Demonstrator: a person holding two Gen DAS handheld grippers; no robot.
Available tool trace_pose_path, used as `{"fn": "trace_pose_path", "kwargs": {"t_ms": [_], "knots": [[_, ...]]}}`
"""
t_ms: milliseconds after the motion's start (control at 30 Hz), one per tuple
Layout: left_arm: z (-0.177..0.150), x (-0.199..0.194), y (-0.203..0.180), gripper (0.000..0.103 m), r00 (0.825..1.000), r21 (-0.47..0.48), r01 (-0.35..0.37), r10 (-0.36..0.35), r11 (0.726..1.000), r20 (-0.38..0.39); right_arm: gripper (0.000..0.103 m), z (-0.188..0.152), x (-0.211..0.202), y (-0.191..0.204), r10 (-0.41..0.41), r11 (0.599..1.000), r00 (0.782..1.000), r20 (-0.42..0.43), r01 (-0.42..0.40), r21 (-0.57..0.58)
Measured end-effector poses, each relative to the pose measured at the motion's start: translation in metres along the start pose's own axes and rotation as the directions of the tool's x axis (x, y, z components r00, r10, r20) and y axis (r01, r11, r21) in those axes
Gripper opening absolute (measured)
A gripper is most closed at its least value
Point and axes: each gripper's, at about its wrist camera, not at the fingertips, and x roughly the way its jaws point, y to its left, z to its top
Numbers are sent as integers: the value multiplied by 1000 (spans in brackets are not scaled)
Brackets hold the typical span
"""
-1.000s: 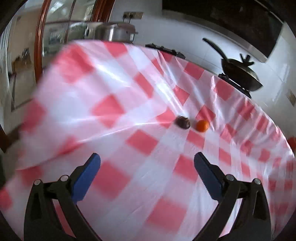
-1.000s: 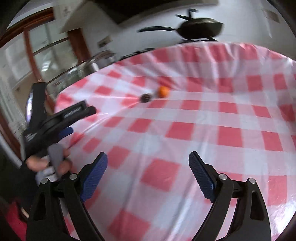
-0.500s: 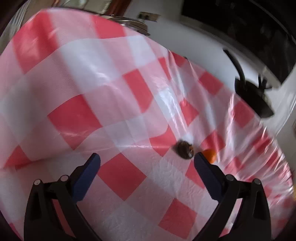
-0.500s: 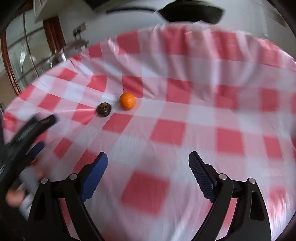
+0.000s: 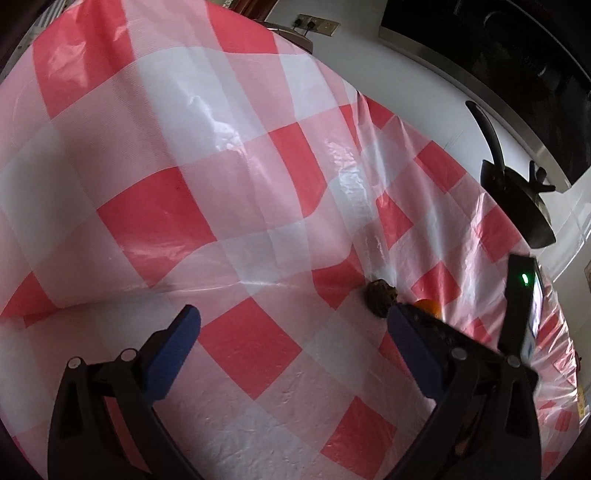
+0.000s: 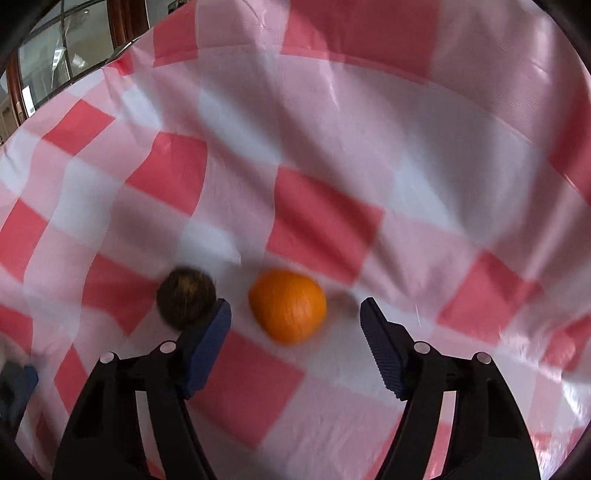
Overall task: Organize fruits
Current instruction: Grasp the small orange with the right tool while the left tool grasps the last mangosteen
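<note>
Red-and-white checked plastic tablecloth (image 5: 236, 206) covers the whole work surface, shiny and wrinkled w/ raised folds. On it we see the orange (image 6: 288, 305), lying just ahead of our right gripper (image 6: 295, 325) and lined up w/ the gap between its blue pads, a bit nearer the left pad; right-wrist view is motion-blurred. Right gripper's fingers stand wide apart, holding nothing; orange sits at the mouth of the gap, not yet between the pads, and we can't tell if it's touching either.

Just left of the orange, a small gap apart, is a dark brown round fruit (image 6: 186, 297), partly behind the right gripper's left pad. In the left-wrist view the same dark brown round fruit (image 5: 380, 295) sits past the right fingertip of our left gripper (image 5: 291, 328), w/ only a sliver of the orange (image 5: 428, 307) showing beyond that pad.

Left gripper's fingers are spread wide too, nothing held, hovering over bare cloth. Farther out: a black pan (image 5: 524, 199) w/ long handle at the far right, white wall behind, wall socket (image 5: 317, 26) up top, and a black device w/ green light (image 5: 522, 295) at right.
</note>
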Motion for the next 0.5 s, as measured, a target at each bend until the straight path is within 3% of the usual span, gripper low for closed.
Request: {"fn": "trace_pose_path", "kwargs": {"t_ms": [67, 100, 167, 300, 400, 500], "knots": [[0, 0, -2, 101, 1000, 14, -4, 3, 1000, 3, 57, 2, 5, 4, -31, 999, 999, -16, 31, -21], [-1, 0, -2, 101, 1000, 16, -4, 4, 1000, 3, 37, 1, 2, 5, -34, 999, 999, -5, 34, -30], [-1, 0, -2, 101, 1000, 21, -4, 4, 1000, 4, 38, -10, -9, 1, -22, 1000, 1000, 22, 22, -8], [-1, 0, -5, 101, 1000, 34, -4, 4, 999, 5, 37, -50, -61, -26, 31, 987, 992, 119, -49, 152], [-3, -1, -8, 101, 1000, 53, -5, 5, 999, 5, 37, -87, -105, -59, 3, 957, 983, 183, -56, 283], [-5, -2, -12, 101, 1000, 80, -4, 3, 997, 7, 37, -116, -137, -91, -82, 927, 968, 238, -13, 375]]}}
